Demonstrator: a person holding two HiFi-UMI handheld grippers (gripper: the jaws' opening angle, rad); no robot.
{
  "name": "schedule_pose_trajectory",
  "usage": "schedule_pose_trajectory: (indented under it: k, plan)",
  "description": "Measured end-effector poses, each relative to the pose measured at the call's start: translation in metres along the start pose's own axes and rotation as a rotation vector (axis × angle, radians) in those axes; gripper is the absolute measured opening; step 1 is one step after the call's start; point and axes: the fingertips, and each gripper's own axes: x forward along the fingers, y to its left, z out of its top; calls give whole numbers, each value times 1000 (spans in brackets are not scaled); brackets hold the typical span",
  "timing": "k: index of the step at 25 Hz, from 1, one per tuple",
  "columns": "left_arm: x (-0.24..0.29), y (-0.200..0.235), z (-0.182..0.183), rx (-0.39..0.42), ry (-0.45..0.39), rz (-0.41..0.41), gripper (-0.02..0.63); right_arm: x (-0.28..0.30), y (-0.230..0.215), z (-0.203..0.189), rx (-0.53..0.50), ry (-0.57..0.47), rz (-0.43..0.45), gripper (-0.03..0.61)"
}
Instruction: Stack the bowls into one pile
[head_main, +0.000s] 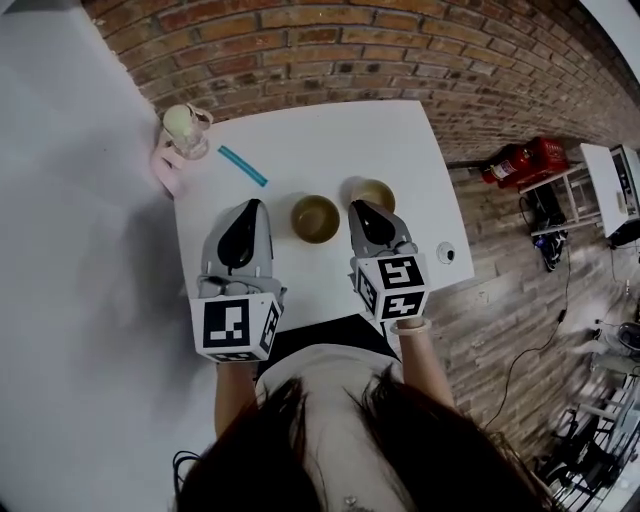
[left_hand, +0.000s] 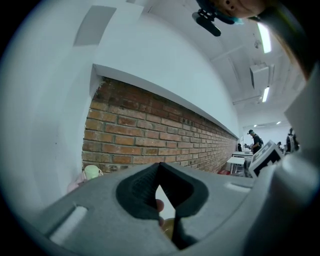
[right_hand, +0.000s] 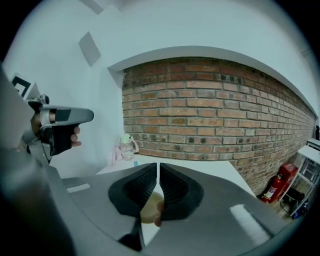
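Two brownish-gold bowls stand upright and apart on the white table (head_main: 300, 140). One bowl (head_main: 316, 218) is in the middle; the other bowl (head_main: 374, 191) sits just to its right, its near side hidden by my right gripper (head_main: 357, 206). That gripper hovers over this bowl's near rim with its jaws shut and nothing held; a bit of bowl (right_hand: 149, 208) shows below the jaws. My left gripper (head_main: 256, 204) hangs left of the middle bowl, also shut and empty. A sliver of bowl (left_hand: 167, 228) shows under the left gripper (left_hand: 160, 166).
A clear drinking bottle with a pale green lid (head_main: 186, 130) and a pink object (head_main: 164, 166) stand at the table's far left corner, a teal stick (head_main: 243, 166) beside them. A brick wall (head_main: 400, 50) lies beyond the table, and red extinguishers (head_main: 525, 162) sit on the floor at the right.
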Motion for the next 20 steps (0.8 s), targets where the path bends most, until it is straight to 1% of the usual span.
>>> schedule_pose_trajectory:
  k: [5,12,17,20]
  plan:
    - [11,2,-11,-11,19,38,0,18,-4,-23,-14,66,45,35]
    - [21,9,-18,-28,32,90,0,40,-11,-49,-16,156,92,49]
    - [25,13,-23,-36,45,123,0,52,-14,-68,4,217,119,57]
    - [28,15,-25,-37,52,136,0,59,-14,-80,53,255,146,64]
